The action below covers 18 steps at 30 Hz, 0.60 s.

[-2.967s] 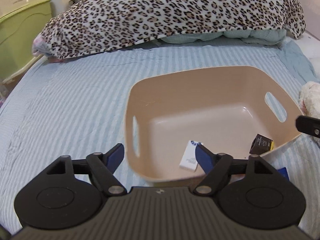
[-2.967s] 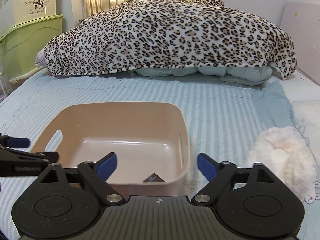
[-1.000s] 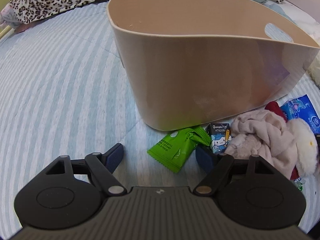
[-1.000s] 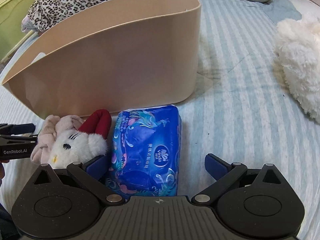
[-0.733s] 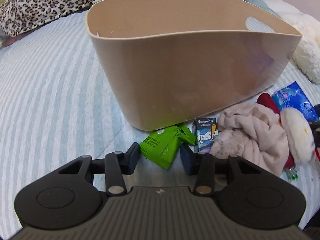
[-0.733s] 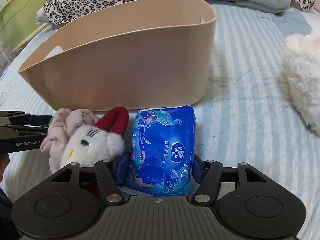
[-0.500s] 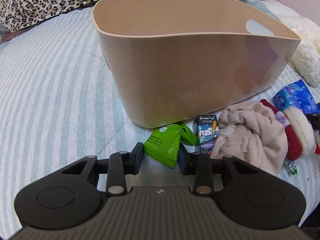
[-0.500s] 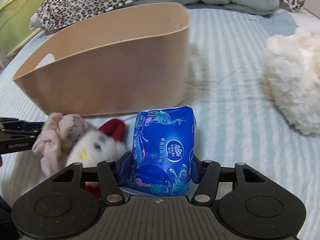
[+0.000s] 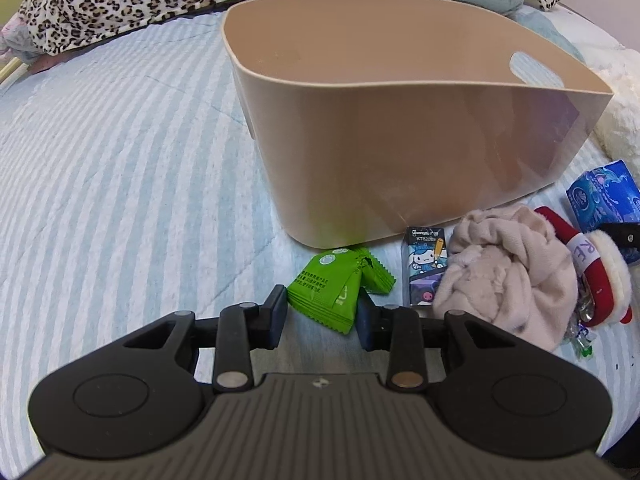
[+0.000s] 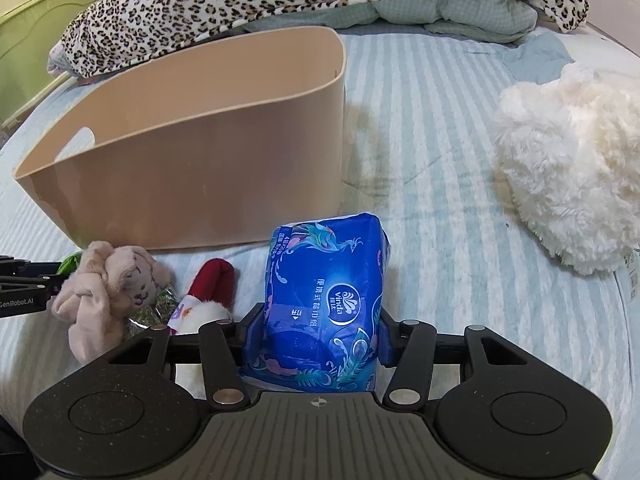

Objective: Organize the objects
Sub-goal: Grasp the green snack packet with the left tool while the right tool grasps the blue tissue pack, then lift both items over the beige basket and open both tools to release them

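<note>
The right hand-held gripper (image 10: 322, 344) clamps the blue Vinda tissue pack (image 10: 326, 296) between its fingers. The left hand-held gripper (image 9: 322, 312) pinches the near end of the green sachet (image 9: 334, 282) on the bed (image 9: 120, 200). Just beyond both stands the beige plastic tub (image 9: 400, 132). Each load probably needs lifting well clear of the tub's near wall before release; the limp sachet, gripped by its edge, could slip.

Illumination: bright, diffuse, even. Shadows: soft, short. Focus: sharp throughout. Fisheye distortion curves both views strongly at edges; corners vignetted black.
</note>
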Tool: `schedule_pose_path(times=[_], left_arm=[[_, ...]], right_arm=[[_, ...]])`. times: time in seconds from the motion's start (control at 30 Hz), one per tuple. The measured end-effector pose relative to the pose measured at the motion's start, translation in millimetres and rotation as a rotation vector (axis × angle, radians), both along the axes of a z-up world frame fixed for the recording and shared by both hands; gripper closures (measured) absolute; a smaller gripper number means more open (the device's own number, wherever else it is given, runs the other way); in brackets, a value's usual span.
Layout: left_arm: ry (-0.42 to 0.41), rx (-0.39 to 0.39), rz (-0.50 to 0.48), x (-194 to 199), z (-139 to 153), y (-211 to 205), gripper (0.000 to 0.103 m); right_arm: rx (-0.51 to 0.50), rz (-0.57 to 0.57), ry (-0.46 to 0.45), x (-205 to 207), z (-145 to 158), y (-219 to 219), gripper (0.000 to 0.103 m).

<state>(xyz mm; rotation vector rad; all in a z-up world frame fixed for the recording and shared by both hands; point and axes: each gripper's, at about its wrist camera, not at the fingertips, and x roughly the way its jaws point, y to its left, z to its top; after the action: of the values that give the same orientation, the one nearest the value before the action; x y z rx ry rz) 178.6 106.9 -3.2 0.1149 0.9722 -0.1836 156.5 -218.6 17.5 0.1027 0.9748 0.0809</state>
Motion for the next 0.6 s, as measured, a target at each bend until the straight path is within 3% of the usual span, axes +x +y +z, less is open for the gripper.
schedule_pose_path(times=[0.3,0.6], left_arm=[[-0.037,-0.027,0.015,-17,25,13,0.068],[-0.160,-0.021,0.014,-26,51,-5,0.069]], right_arm=[[0.024,-0.016,-0.046,-7,12,-11,0.054],[0.043,-0.018,-0.108,-15,37,-13,0.054]])
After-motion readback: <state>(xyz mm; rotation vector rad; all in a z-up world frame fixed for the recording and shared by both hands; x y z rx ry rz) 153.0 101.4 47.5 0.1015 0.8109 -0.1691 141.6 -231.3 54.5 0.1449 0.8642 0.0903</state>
